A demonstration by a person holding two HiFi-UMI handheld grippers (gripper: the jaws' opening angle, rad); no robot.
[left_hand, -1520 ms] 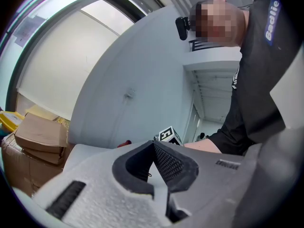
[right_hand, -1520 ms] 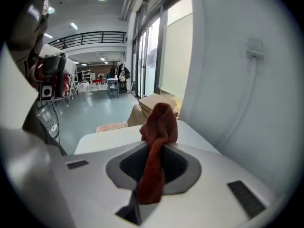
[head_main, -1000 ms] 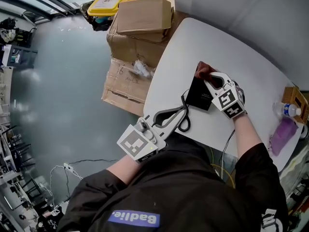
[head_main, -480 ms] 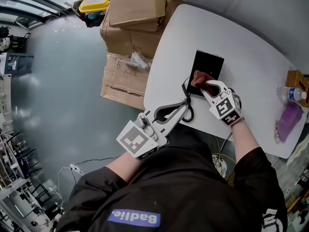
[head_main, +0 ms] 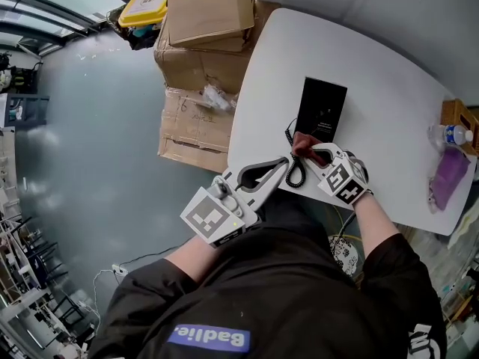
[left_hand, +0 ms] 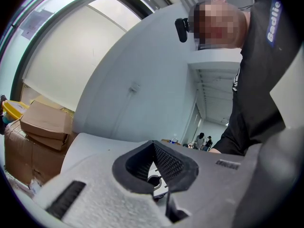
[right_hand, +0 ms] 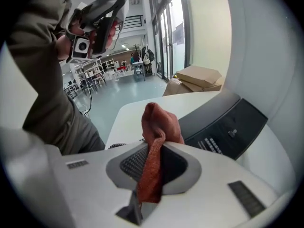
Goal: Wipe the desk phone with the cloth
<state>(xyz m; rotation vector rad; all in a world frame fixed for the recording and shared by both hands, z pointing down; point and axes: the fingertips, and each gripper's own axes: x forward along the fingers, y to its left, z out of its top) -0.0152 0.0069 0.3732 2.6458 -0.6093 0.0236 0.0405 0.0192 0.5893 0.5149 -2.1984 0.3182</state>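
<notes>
— Surface and room?
— White counter (head_main: 389,73), rounded edge. Phone (head_main: 322,111) lies flat on it, with the coiled cord (head_main: 294,172) at its near end. Boxes (head_main: 209,21) are stacked on the grey floor (head_main: 90,126) alongside.
— Tools?
— Right tool (right_hand: 152,163) clamps the red cloth (right_hand: 157,122) at the phone's near corner. Left tool (head_main: 283,164) is closed and empty, by the cord.

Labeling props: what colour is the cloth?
Rust red cloth, clearest in the right gripper view.

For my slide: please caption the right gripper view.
Right gripper shut on a red cloth, beside the black desk phone.
</notes>
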